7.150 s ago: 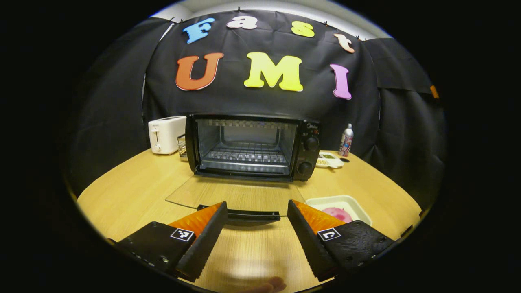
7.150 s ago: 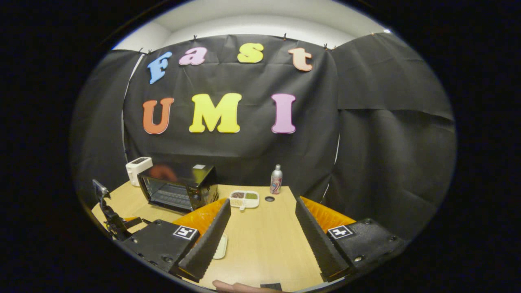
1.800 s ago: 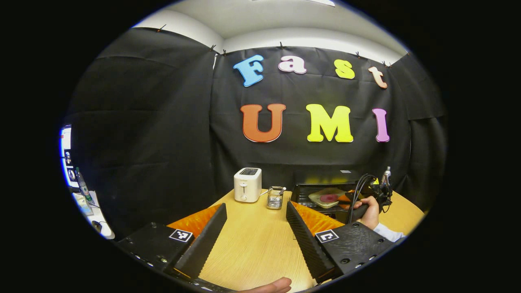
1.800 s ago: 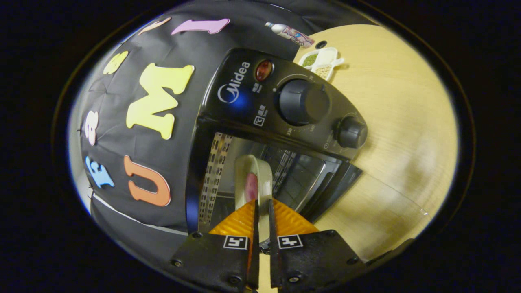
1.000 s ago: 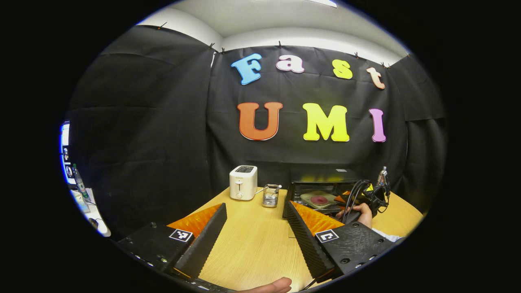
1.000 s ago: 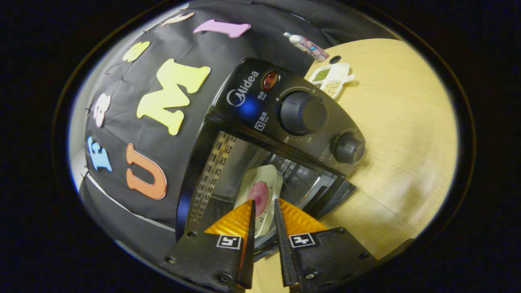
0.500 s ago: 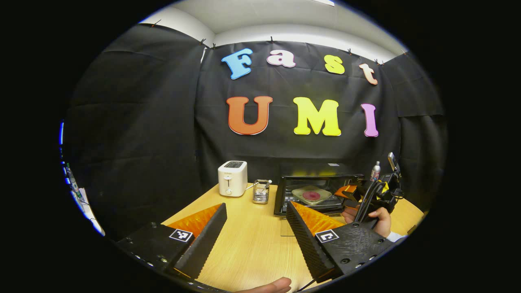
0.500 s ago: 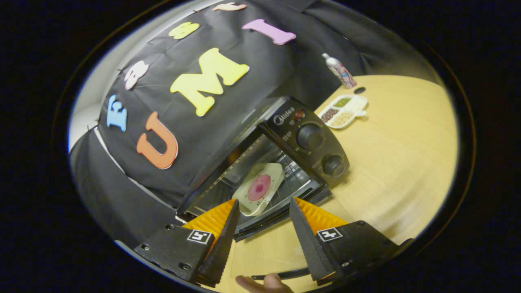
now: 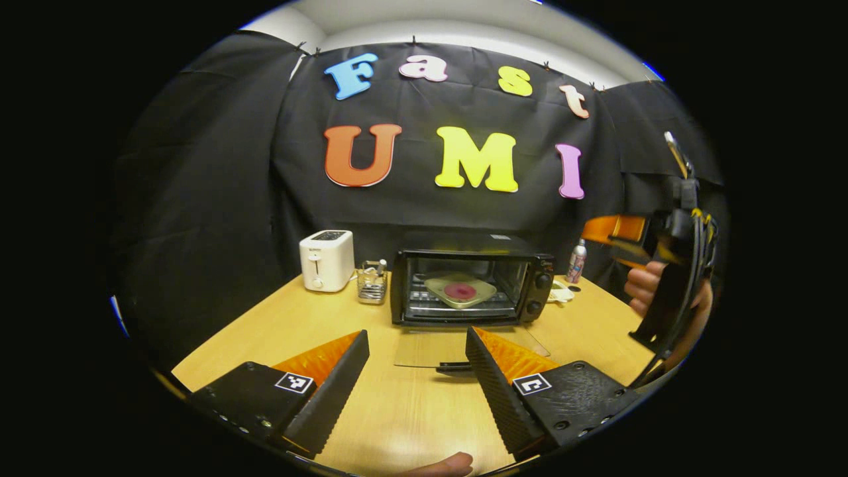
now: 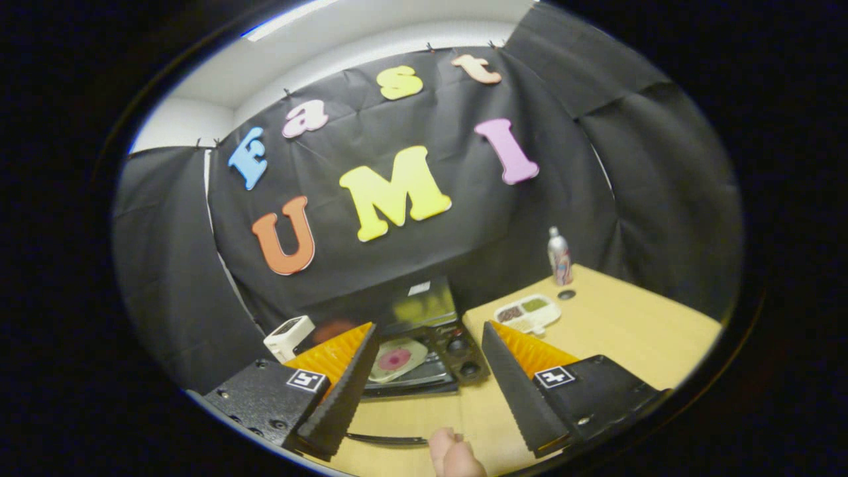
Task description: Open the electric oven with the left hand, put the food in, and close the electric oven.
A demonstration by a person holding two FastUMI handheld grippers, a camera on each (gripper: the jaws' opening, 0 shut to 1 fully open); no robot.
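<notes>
Resting on the wire rack inside the black electric oven [image 9: 472,278], the pale square plate of pink food [image 9: 460,290] sits behind the oven's glass door [image 9: 472,346], which lies folded down flat on the light wooden table [image 9: 265,338]. Your left gripper [image 9: 414,377] is in front of the oven with its jaws spread wide and empty, near the door's black handle [image 9: 454,366]. Your right gripper [image 10: 424,371] is raised above the oven, jaws likewise wide apart and empty. Left of the oven stand a white toaster [image 9: 326,260] and a small clear glass holder [image 9: 372,281]; right of it, a white divided dish [image 10: 528,311] and a slim silver bottle [image 10: 558,256].
</notes>
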